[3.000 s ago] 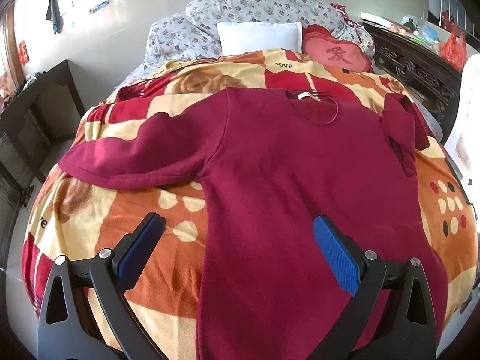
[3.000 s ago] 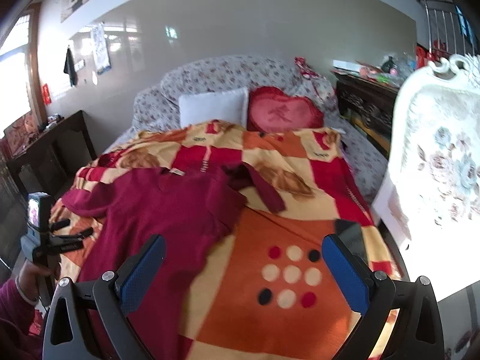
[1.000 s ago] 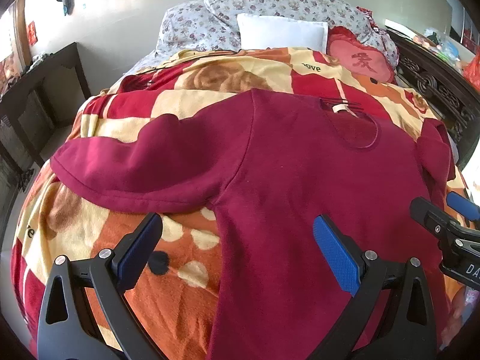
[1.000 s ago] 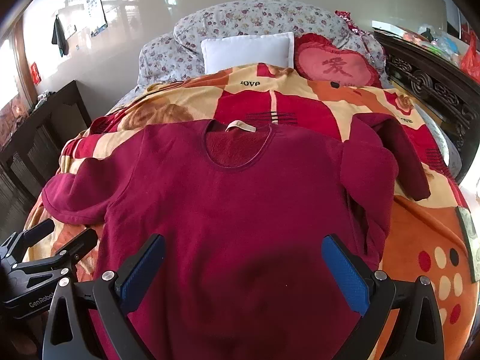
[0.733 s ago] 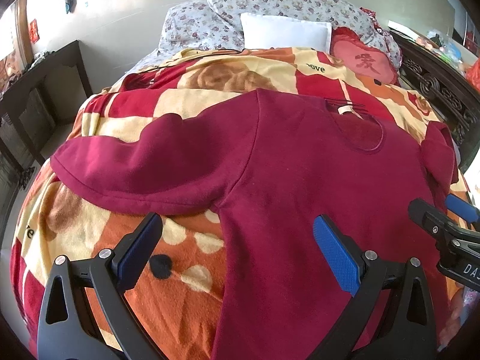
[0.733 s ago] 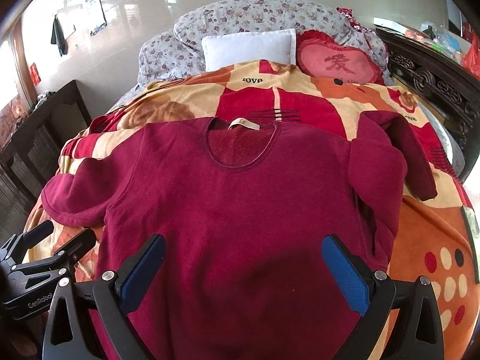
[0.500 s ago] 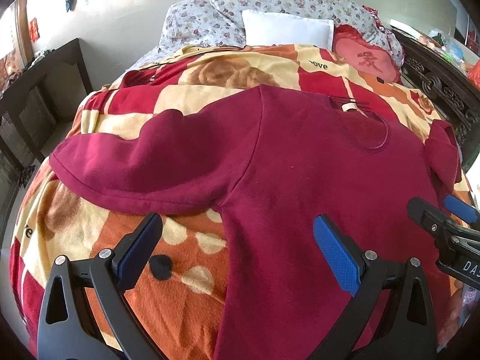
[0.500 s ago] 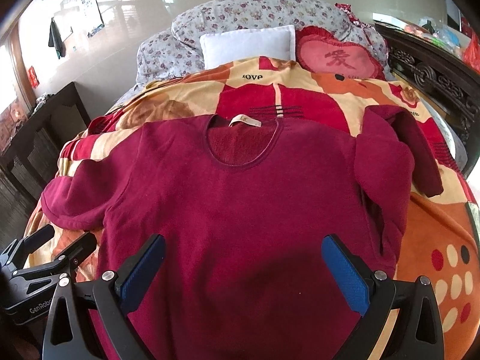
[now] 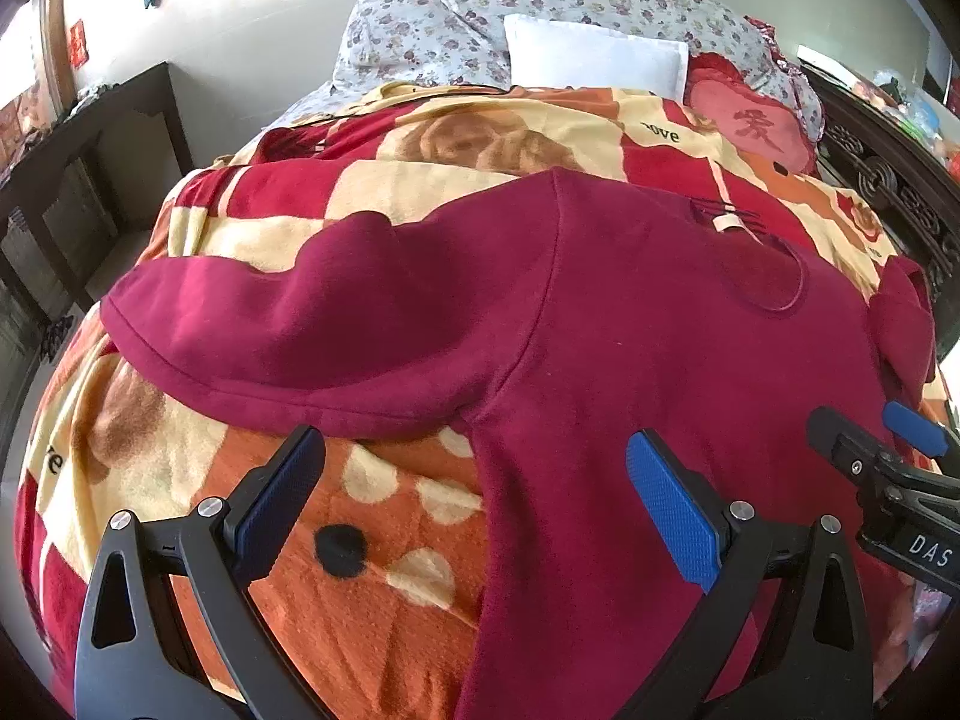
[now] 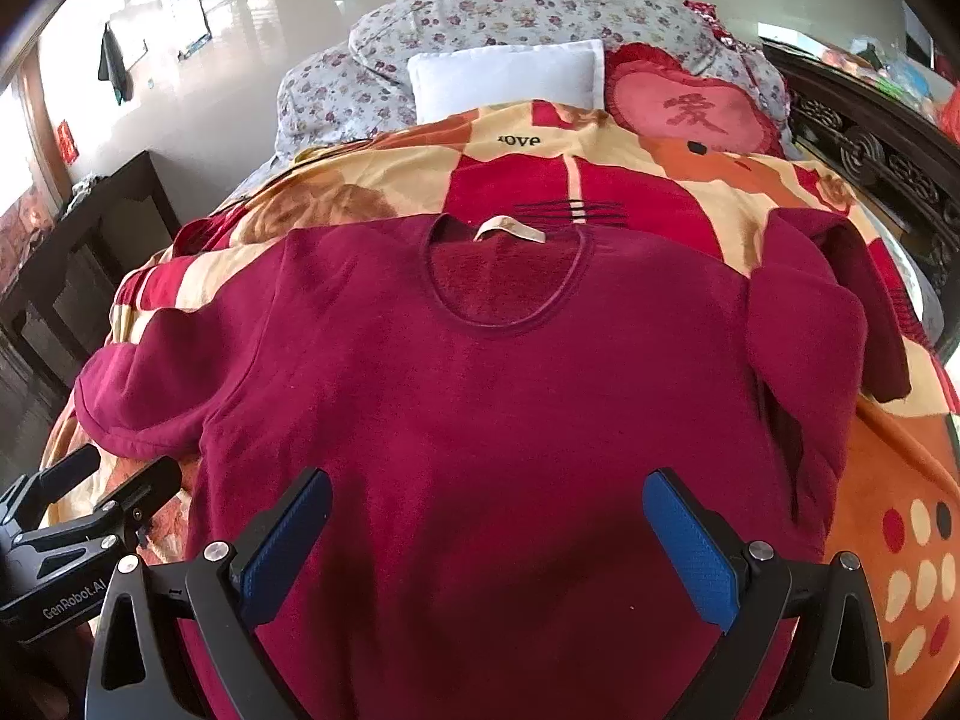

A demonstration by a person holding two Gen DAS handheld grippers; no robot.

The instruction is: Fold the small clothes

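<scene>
Both the left gripper and right gripper hover wide apart, empty, over the near sweater on the blanket.

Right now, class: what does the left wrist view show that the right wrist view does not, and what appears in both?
Only the left wrist view shows the right hand-held gripper, at its right edge. Only the right wrist view shows the left hand-held gripper, low on its left, and the sweater's far sleeve folded over. Both show the maroon sweater lying on the patterned blanket, the white pillow and the heart cushion.
</scene>
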